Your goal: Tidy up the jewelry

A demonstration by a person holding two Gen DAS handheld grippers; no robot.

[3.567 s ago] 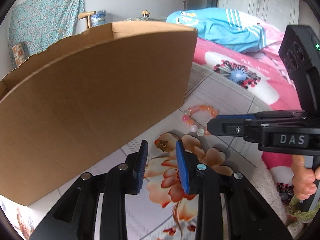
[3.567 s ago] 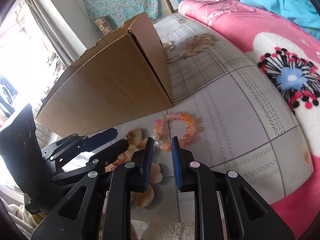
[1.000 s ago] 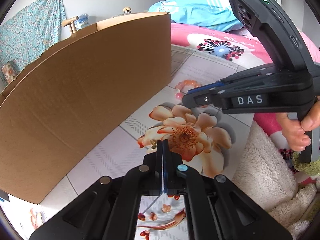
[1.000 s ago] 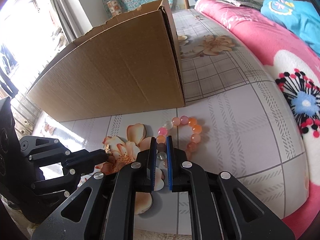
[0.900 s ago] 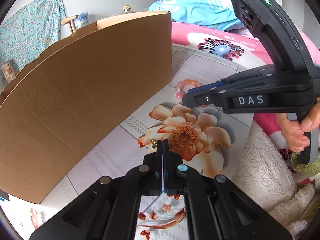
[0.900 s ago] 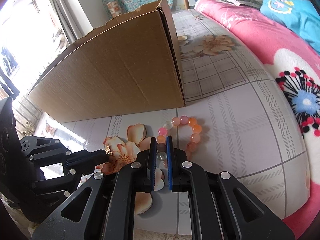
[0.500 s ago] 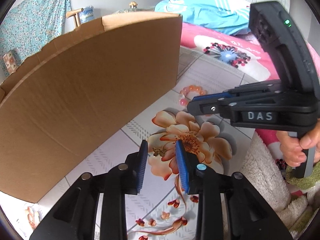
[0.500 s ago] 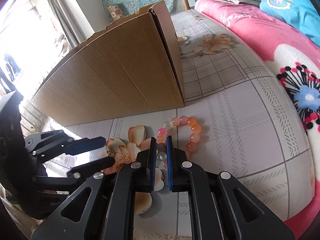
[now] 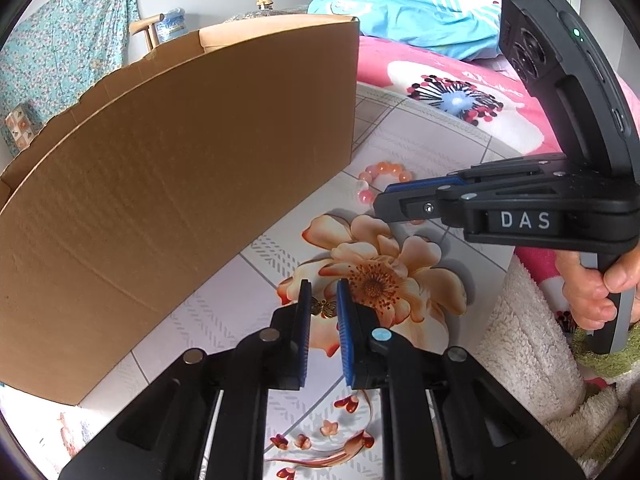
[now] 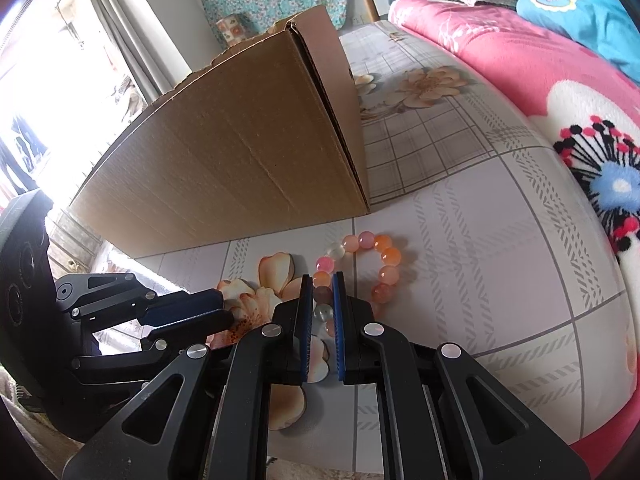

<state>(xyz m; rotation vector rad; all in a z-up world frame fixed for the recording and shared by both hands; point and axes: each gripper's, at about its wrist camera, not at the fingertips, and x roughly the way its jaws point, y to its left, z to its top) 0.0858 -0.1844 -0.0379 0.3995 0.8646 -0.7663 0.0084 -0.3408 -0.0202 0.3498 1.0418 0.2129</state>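
Observation:
A small gold butterfly charm (image 9: 323, 307) lies on the flowered tablecloth between the blue pads of my left gripper (image 9: 322, 300), which is open around it. A pink and orange bead bracelet (image 10: 374, 258) lies on the cloth by the corner of a large cardboard box (image 10: 240, 168). My right gripper (image 10: 321, 296) is shut on the near beads of the bracelet. The bracelet also shows in the left wrist view (image 9: 380, 174), partly behind the right gripper (image 9: 404, 200). The left gripper shows in the right wrist view (image 10: 216, 312).
The cardboard box (image 9: 168, 168) stands close along the left and far side. A pink flowered blanket (image 10: 560, 92) and blue cloth (image 9: 420, 20) lie to the right. A white fluffy towel (image 9: 528, 352) lies at the near right edge.
My left gripper was shut a second ago and has opened, with the butterfly charm now lying between its pads. The right gripper stays shut on the bracelet.

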